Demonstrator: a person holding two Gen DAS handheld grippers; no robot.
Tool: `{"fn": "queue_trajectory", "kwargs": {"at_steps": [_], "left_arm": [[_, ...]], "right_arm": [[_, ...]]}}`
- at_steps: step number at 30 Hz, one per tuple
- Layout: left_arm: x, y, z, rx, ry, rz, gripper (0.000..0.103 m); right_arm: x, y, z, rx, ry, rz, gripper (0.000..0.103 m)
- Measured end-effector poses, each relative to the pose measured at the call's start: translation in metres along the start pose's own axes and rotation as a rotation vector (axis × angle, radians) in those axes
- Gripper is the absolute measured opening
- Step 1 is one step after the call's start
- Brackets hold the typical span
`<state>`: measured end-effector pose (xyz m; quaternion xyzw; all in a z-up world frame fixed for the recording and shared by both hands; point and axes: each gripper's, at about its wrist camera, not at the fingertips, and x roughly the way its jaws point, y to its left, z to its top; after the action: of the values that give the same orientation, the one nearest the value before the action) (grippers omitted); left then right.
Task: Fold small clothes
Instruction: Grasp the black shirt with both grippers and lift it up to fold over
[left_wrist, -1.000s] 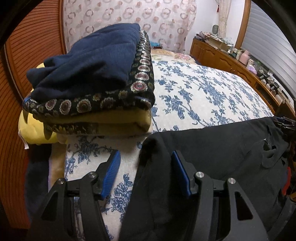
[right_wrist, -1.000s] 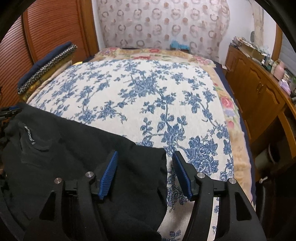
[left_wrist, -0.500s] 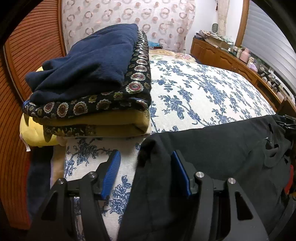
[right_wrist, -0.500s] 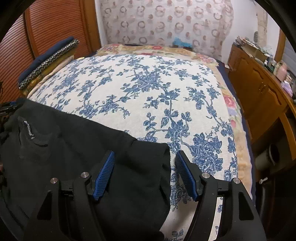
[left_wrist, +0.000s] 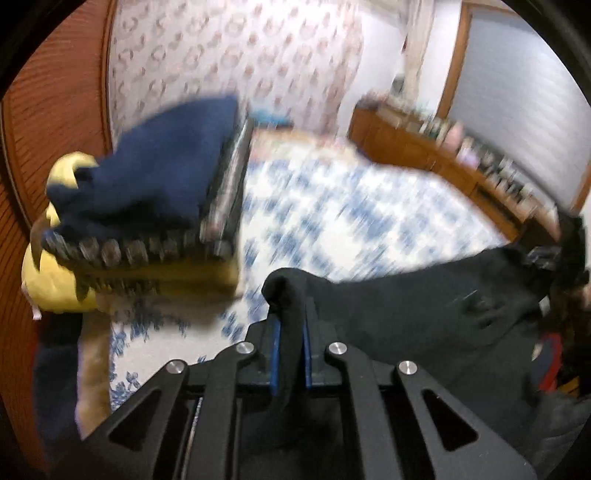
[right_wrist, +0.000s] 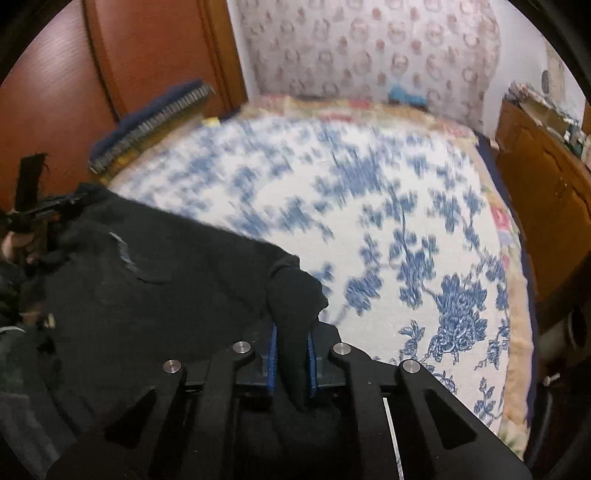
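Observation:
A black garment (left_wrist: 424, 306) lies stretched across the near edge of a bed with a blue-flowered quilt (left_wrist: 351, 218). My left gripper (left_wrist: 290, 332) is shut on the garment's left corner, and the cloth bunches up between its blue pads. My right gripper (right_wrist: 291, 343) is shut on the right corner of the same black garment (right_wrist: 147, 280). The cloth spans between the two grippers. Both views are blurred by motion. The other gripper shows at the far edge of each view.
A stack of folded clothes (left_wrist: 155, 206), navy over patterned black over yellow, sits at the bed's left side, also seen in the right wrist view (right_wrist: 147, 122). A wooden louvred wall (left_wrist: 48, 110) stands at the left. A wooden cabinet (right_wrist: 546, 192) with clutter runs along the right.
Both grippers have closed on the black garment's corners, where they stood open around them before. Both views now blur, and the garment's corners are lifted off the quilt.

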<state>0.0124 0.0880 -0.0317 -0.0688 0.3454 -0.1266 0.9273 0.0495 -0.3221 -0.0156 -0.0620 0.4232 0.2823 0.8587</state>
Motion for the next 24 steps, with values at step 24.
{"fn": "queue_trajectory", "kwargs": {"at_steps": [24], "left_arm": [[-0.251, -0.054, 0.173, 0.201, -0.637, -0.067, 0.006]], "right_arm": [[-0.335, 0.087, 0.153, -0.239, -0.689, -0.228, 0.007]]}}
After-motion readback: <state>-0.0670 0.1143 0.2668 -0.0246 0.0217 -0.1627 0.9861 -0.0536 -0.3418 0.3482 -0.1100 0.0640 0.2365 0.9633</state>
